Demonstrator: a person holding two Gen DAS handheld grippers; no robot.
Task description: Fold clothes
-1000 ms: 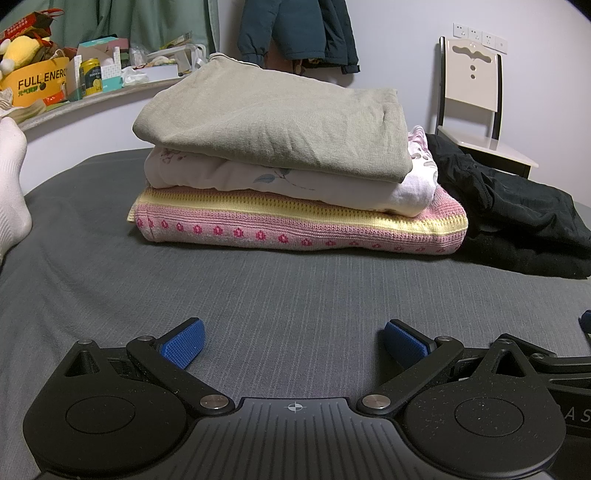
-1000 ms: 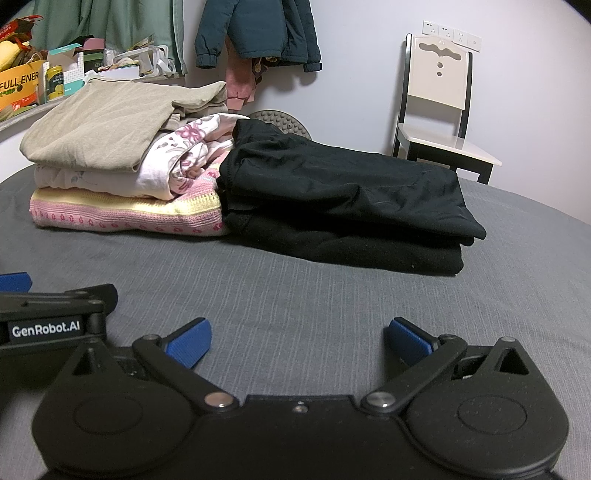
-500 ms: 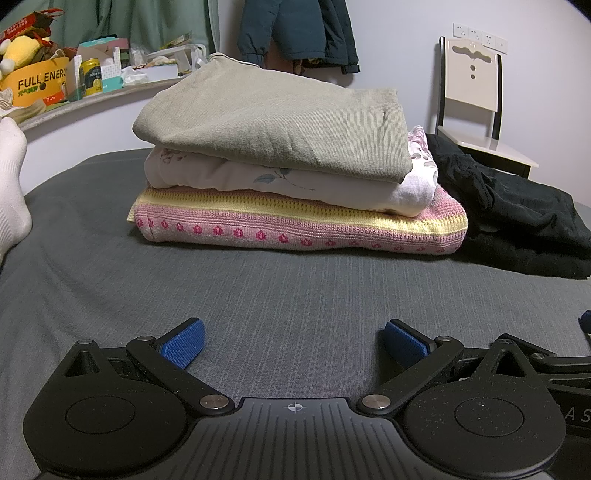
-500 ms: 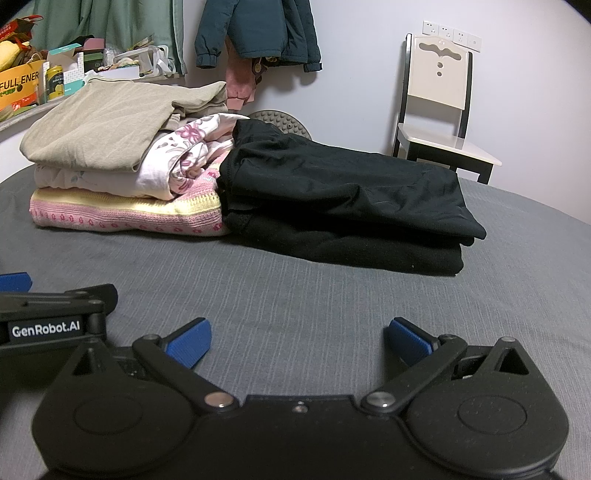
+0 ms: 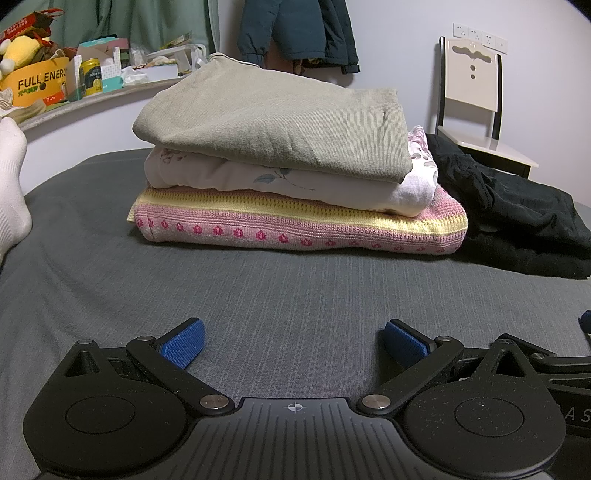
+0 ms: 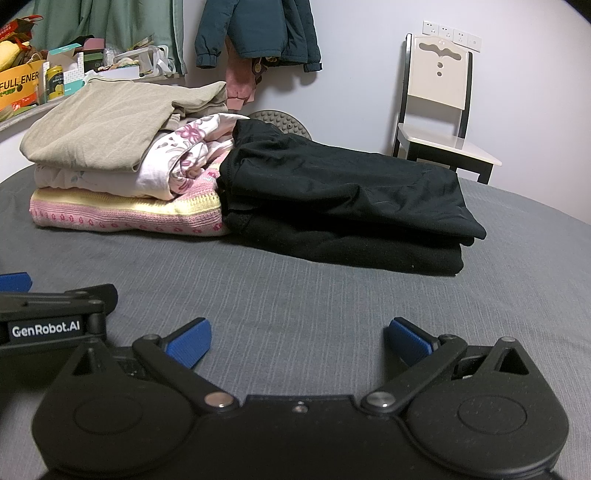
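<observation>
Two folded stacks lie side by side on the grey bed. One stack has an olive-grey top over a white floral garment over a pink and yellow knit. Right of it sit two folded black garments. My left gripper rests low on the sheet in front of the coloured stack, open and empty. My right gripper rests in front of the black stack, open too, with nothing between its blue pads. The left gripper's body shows at the right wrist view's left edge.
A cream and black chair stands by the wall at the back right. A cluttered shelf with boxes and a can runs along the back left. Jackets hang on the wall. A white-socked foot rests on the bed's left edge.
</observation>
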